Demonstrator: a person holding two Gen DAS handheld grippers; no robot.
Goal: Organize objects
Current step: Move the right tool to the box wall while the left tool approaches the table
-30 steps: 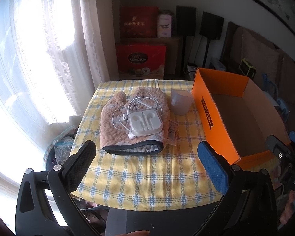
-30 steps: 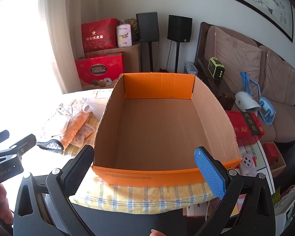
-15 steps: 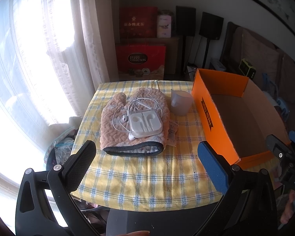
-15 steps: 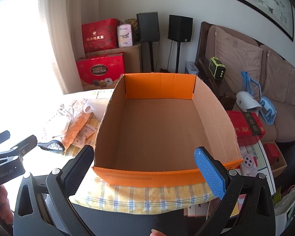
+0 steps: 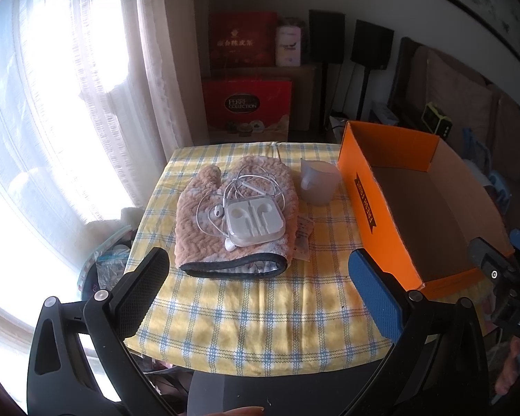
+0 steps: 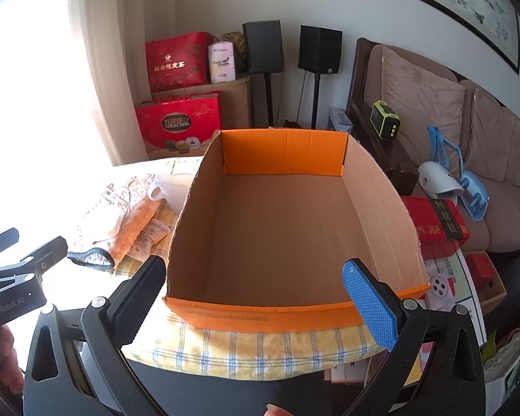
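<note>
Landmark: the open orange cardboard box (image 6: 280,228) stands at the right edge of the yellow-and-blue checked tablecloth (image 5: 253,308). It is empty, so I judge it is the place where the things must go.

Mitten: the beige knitted oven mitten with dark trim (image 5: 235,215) lies flat to the left of the box, apart from it, its cuff opening toward the camera.

Earphones: the white earphones with a tangled cord (image 5: 246,183) and their clear plastic case (image 5: 254,222) rest on top of the mitten. Piled like this, the case should probably be lifted first.

Cup: the small translucent grey cup with a handle (image 5: 319,185) stands upright between the mitten and the box wall, near the wall but seemingly not touching.

Paper: a small printed paper tag (image 5: 303,239) lies at the mitten's right edge, toward the box.

Left gripper (image 5: 260,284): spread wide and holding nothing, it hovers above the near cloth, left of the box, aimed at the mitten pile.

Right gripper (image 6: 256,294): also spread and empty, it is held before the near wall of the box.

Progress: nothing is inside the box, so the sorting looks not yet begun.
</note>
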